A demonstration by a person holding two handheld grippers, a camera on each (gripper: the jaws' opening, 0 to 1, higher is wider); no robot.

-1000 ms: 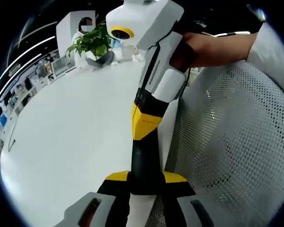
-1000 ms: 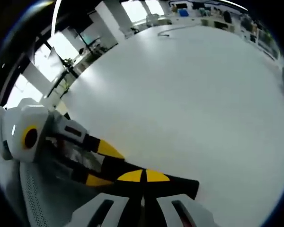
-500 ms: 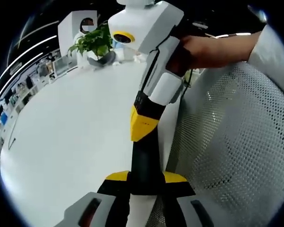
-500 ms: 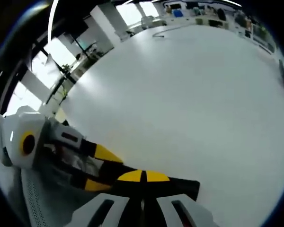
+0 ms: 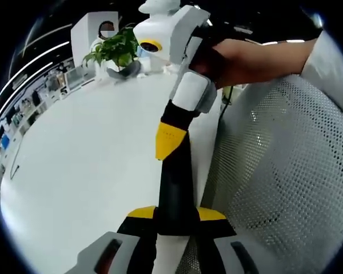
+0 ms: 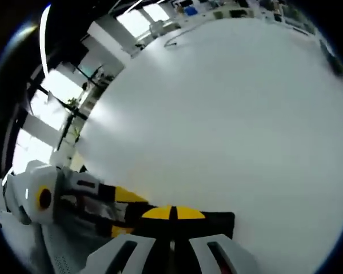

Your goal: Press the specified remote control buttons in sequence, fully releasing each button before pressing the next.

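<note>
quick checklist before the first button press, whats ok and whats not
1. Remote in sight: not ok, neither view has it.
2. Left gripper shut: ok, its fingers meet.
3. Right gripper shut: ok, fingers together.
4. Grippers apart from each other: not ok, the right one crosses onto the left one's fingers in the left gripper view.
5. Bare table ahead: ok.
6. Plant out of the way: ok, at the far edge.

A broad, glossy white tabletop [image 5: 86, 165] runs far back into an open office. At its far end stands a leafy green potted plant [image 5: 111, 52] before a white pillar [image 5: 88, 37]. A white perforated mesh chair back [image 5: 280, 171] rises on the right. Tall bright windows [image 6: 57, 97] line the left wall.
</note>
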